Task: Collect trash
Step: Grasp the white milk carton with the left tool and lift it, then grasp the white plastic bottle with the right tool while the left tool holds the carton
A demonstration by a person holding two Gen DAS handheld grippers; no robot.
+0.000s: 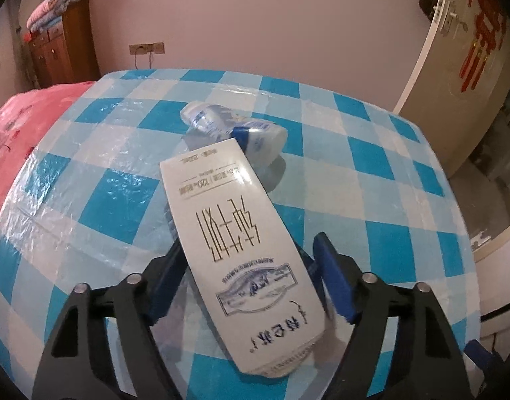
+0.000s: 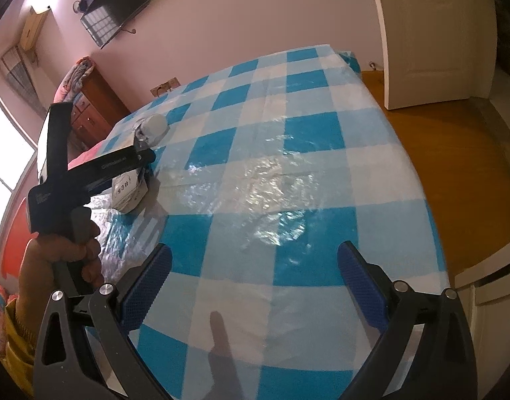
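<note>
Carton: one white milk carton (image 1: 245, 250) lies flat between the left gripper (image 1: 251, 260) pads, top end toward 11 o'clock.
Bottle: one crushed plastic bottle (image 1: 231, 126) at 12 o'clock, touching the carton's far end.
Left claw: half open around the carton; pad contact unclear.
Right gripper (image 2: 255, 286): wide open, empty, over the checked tablecloth (image 2: 315, 126).
Hand (image 2: 55, 260): one, at 9 o'clock.

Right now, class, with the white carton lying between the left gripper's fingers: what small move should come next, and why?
Probably finish closing the left gripper on the white carton: the carton lies between its blue pads, but a gap shows at the right pad.
</note>
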